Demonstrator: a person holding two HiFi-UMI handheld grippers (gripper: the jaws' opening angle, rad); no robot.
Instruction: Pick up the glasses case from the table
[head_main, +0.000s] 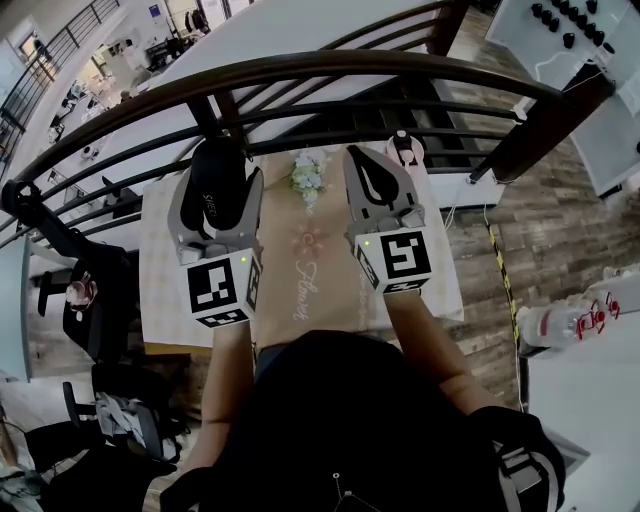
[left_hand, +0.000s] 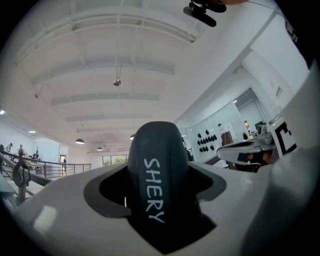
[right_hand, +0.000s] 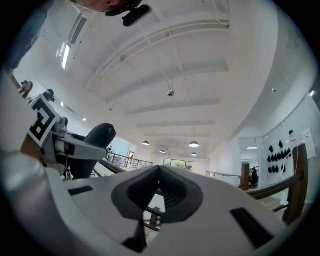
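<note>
Black glasses case clamped in left gripper, held clear above table. Looks light, rigid, with a smooth rounded shell; could slip, so best gripped mid-body. Right gripper jaws together, empty

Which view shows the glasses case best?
The left gripper view: the glasses case fills its middle, held between the jaws of the left gripper, SHERY print readable. The head view shows it from above as a dark shape in that gripper. The right gripper view catches only its rounded end.
</note>
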